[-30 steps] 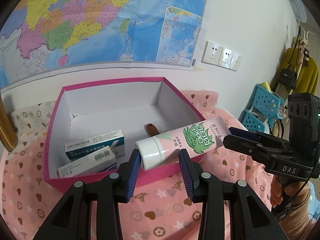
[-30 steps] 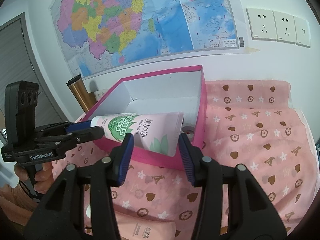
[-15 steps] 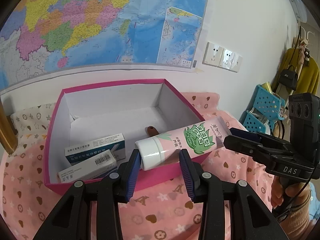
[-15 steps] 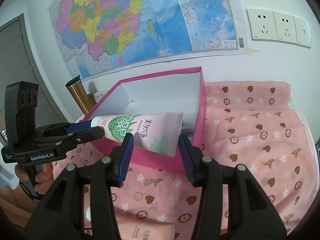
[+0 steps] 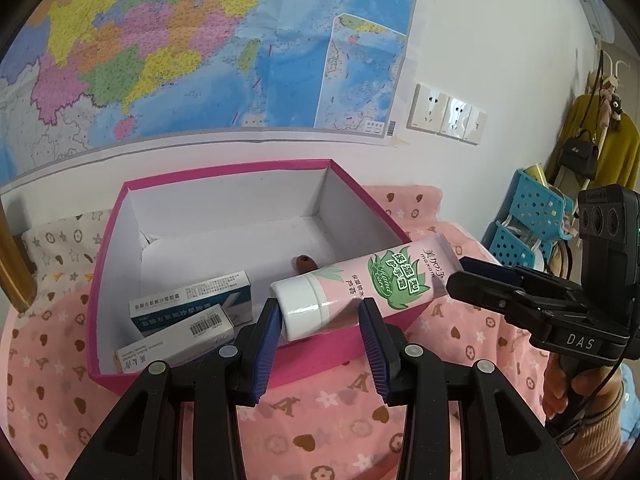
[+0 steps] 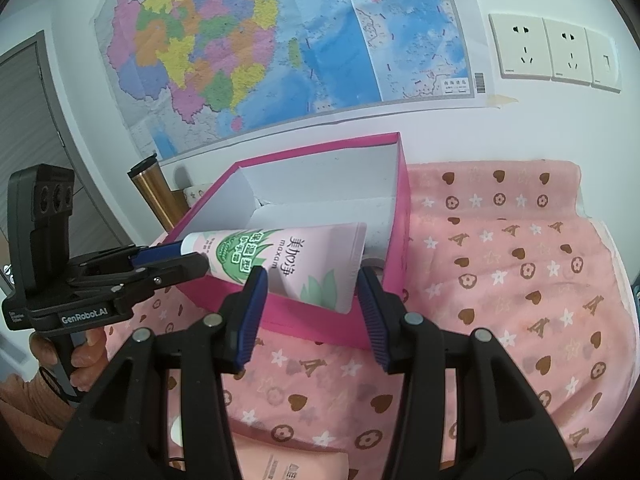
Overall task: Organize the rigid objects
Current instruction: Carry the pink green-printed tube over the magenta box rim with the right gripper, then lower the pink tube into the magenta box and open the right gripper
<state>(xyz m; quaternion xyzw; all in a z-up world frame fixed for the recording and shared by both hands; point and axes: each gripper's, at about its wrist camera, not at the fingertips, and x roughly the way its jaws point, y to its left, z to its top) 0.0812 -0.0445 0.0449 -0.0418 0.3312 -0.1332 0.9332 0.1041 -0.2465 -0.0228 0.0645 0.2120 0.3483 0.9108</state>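
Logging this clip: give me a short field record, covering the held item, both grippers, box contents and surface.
held item: pink tube, slanting over the box's near right corner
left gripper: shut on the tube's cap end
right gripper: shut on the tube's flat end
box: pink, open, holds two cartons and a small brown thing
surface: pink patterned cloth

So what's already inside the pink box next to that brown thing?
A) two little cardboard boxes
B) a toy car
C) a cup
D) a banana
A: two small medicine cartons lie by the near left wall of the pink box, close to the small brown object.
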